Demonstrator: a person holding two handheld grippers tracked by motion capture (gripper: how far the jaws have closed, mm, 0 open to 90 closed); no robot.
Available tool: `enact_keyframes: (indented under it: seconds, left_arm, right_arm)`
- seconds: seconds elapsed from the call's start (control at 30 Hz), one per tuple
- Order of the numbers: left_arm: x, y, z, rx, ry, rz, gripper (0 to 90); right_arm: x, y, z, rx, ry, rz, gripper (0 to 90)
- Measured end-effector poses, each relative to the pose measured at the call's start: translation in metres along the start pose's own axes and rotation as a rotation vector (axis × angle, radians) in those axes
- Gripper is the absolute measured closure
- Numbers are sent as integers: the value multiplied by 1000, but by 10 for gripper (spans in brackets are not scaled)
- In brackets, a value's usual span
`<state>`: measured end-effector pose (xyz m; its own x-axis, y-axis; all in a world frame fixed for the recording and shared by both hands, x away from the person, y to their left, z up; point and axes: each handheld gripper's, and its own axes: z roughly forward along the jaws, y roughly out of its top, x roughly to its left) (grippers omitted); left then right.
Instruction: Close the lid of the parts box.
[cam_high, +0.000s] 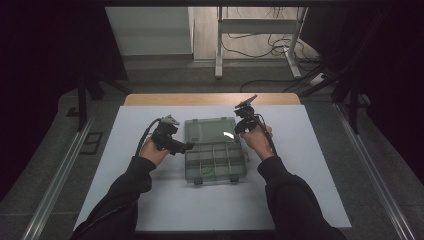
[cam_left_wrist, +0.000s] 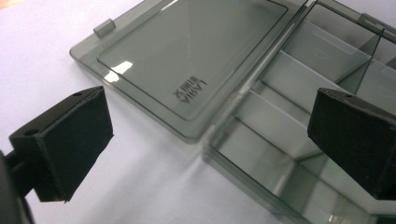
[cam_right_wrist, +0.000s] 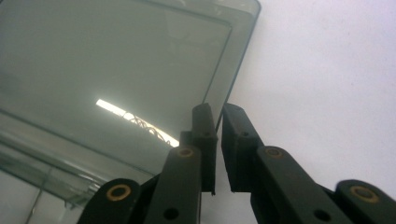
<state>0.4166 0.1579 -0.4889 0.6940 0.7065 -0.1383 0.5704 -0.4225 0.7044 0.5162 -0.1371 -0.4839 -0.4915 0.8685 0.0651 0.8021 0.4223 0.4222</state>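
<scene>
A smoke-grey clear compartment box (cam_high: 216, 161) lies open in the middle of the white mat. Its lid (cam_high: 210, 129) is folded back flat on the far side. My right gripper (cam_right_wrist: 218, 116) pinches the lid's (cam_right_wrist: 116, 70) edge close to a corner, the jaws nearly together on the thin plastic. In the high view that right gripper (cam_high: 239, 129) sits at the lid's right edge. My left gripper (cam_high: 189, 146) is at the box's left side, by the hinge. Its jaws (cam_left_wrist: 210, 128) stand wide open, with lid (cam_left_wrist: 187, 51) and divided base (cam_left_wrist: 289, 116) ahead and nothing gripped.
A small green item (cam_high: 207, 170) lies in a near compartment of the box. Two latches (cam_high: 198, 181) stick out at its near edge. The white mat (cam_high: 150, 200) covers a wooden table (cam_high: 210, 99). Metal rails (cam_high: 55, 180) run along both sides.
</scene>
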Motion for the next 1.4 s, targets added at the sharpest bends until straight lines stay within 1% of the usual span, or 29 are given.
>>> enact_keyframes:
  seconds: [0.03, 0.07, 0.1, 0.17, 0.23, 0.27, 0.33, 0.4, 0.43, 0.47, 0.5, 0.57, 0.6, 0.63, 0.7, 0.73, 0.8, 0.87, 0.93, 1.0, 1.07, 1.17, 1.27, 1.33, 1.4]
  left_arm:
    - [0, 0, 0, -1, 7, -5, 9]
    - [0, 0, 0, -5, 8, -9, 10]
    - [0, -1, -1, -9, 7, -24, 12]
    - [1, -1, -1, -9, 8, -35, 13]
    - [0, -1, -1, -7, 14, -37, 14]
    - [0, -1, -2, -6, 17, -35, 13]
    - [0, -1, -2, -7, 16, -32, 14]
    - [1, -2, -4, -14, 2, -40, 15]
    - [1, -2, -5, -14, 10, -38, 24]
    - [1, -3, -5, -20, 22, -40, 38]
    - [2, -3, -7, -17, 33, -36, 52]
    - [4, -5, -10, -21, 50, -29, 104]
    - [5, -6, -12, -20, 63, -26, 143]
    - [7, -8, -14, -23, 70, -30, 196]
    - [13, -11, -18, -35, 68, -54, 311]
    - [17, -14, -20, -43, 63, -66, 383]
    - [23, -19, -22, -51, 62, -93, 501]
    - [27, -23, -23, -50, 68, -103, 643]
    - [30, -26, -22, -43, 63, -107, 755]
    - [32, -28, -19, -30, 58, -113, 843]
    - [33, -29, -15, -12, 45, -110, 896]
    - [32, -32, -5, 32, 31, -98, 898]
    - [27, -32, 6, 54, 35, -89, 898]
    - [23, -31, 12, 78, 40, -67, 898]
    - [19, -30, 16, 86, 42, -54, 898]
  right_arm:
    - [1, 0, 0, -4, 0, 1, 850]
    - [2, 1, 1, -4, -4, -4, 853]
    - [3, 1, 1, -6, -2, 1, 853]
    - [2, 2, 1, -1, -3, 1, 839]
    - [0, 3, 3, -2, 11, 19, 827]
    - [-1, 3, 5, -4, 19, 37, 829]
    - [-4, 4, 6, -3, 34, 66, 844]
    - [-6, 5, 6, -1, 49, 93, 861]
    - [-6, 5, 6, -4, 54, 107, 869]
    - [-6, 4, 7, -11, 61, 108, 875]
    - [-5, 4, 7, -15, 65, 99, 880]
    - [-2, 4, 7, -29, 60, 81, 886]
    - [0, 4, 6, -38, 55, 65, 888]
    - [1, 4, 5, -51, 52, 64, 889]
    - [3, 4, 3, -72, 50, 56, 890]
    - [2, 3, 2, -80, 53, 55, 890]
    - [1, 2, 0, -93, 64, 53, 889]
    - [-1, 1, -2, -107, 75, 43, 887]
    - [-2, 0, -3, -113, 81, 46, 887]
    - [-3, -1, -3, -124, 89, 51, 887]
    - [-4, -2, -4, -136, 91, 52, 887]
    - [-5, -3, -4, -143, 95, 53, 887]
    - [-5, -4, -6, -150, 97, 46, 886]
    - [-5, -5, -7, -152, 99, 46, 885]
    - [-6, -5, -7, -154, 98, 43, 884]
